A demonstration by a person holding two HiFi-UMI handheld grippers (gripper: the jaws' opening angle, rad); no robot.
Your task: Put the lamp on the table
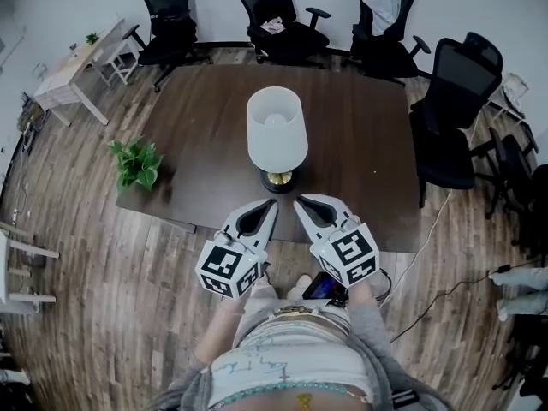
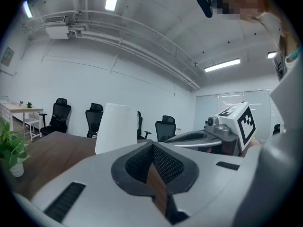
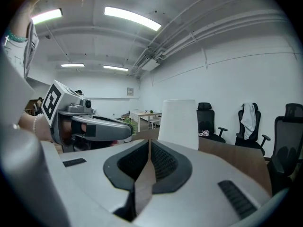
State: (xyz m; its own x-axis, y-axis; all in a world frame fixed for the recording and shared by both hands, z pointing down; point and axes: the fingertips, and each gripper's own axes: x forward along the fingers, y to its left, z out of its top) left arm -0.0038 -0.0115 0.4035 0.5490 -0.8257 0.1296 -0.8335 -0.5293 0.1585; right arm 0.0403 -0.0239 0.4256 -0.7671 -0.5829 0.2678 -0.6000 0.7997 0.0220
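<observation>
A lamp with a white shade (image 1: pixel 276 128) and a dark, brass-ringed base (image 1: pixel 278 180) stands upright on the dark wooden table (image 1: pixel 360 135), near its front edge. The left gripper (image 1: pixel 272 204) and the right gripper (image 1: pixel 298 203) hover side by side just in front of the lamp's base, apart from it, both shut with nothing between the jaws. In the left gripper view the shade (image 2: pixel 117 128) rises behind the shut left gripper (image 2: pixel 152 146). In the right gripper view the shade (image 3: pixel 179 123) stands beyond the shut right gripper (image 3: pixel 148 146).
A potted green plant (image 1: pixel 134 163) sits at the table's left front corner. Black office chairs (image 1: pixel 457 101) ring the far and right sides. A small light wooden desk (image 1: pixel 75 65) stands at the far left. A cable (image 1: pixel 432 311) trails over the floor at the right.
</observation>
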